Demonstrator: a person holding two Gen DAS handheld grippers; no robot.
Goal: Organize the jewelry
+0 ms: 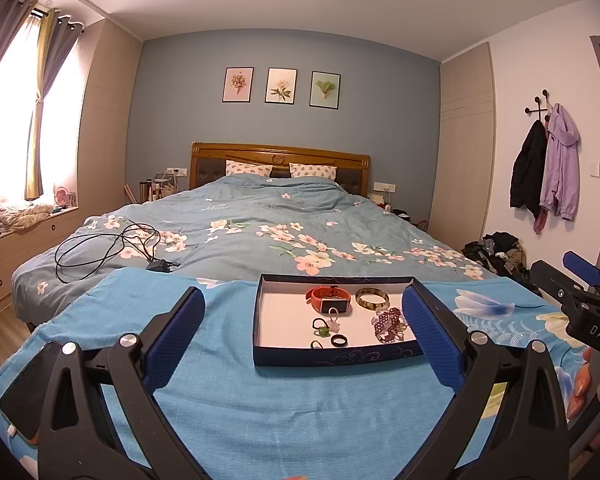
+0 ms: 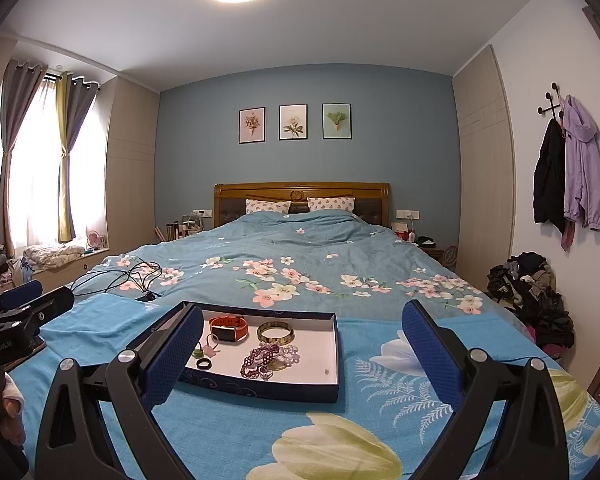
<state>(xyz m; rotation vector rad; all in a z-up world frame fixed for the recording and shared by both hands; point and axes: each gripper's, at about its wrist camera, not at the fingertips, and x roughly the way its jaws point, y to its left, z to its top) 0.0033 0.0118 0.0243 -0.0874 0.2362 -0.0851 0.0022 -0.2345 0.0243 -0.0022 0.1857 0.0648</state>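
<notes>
- A bedroom: a bed (image 2: 300, 264) under a blue floral duvet, with a bright blue flowered cloth (image 1: 228, 392) spread over its foot end.
- On that cloth sits the jewelry tray (image 2: 260, 386), a shallow dark-blue box with a white floor.
- Inside it, at the far side, an orange watch (image 2: 229, 328) lies beside a mottled bangle (image 2: 276, 333).
- Nearer the front lies a purple beaded bracelet (image 2: 264, 360) in a loose heap, with a black ring (image 2: 204, 363) toward the tray's left part.
- A small green piece (image 1: 322, 331) and a pale pink charm (image 1: 333, 322) rest between the watch and the black ring.
- My left gripper (image 1: 304, 336) hangs above the cloth with its blue pads spread wide, holding nothing; the tray shows between them.
- My right gripper (image 2: 302, 354) is likewise wide apart and bare, and the tray lies toward its left pad.
- A black cable (image 1: 108, 250) sprawls on the duvet, well apart from the tray.
- A dark phone (image 1: 28, 392) lies on the cloth's left edge.
- Three framed flower prints (image 2: 294, 122) hang on the blue wall above the wooden headboard (image 2: 300, 192).
</notes>
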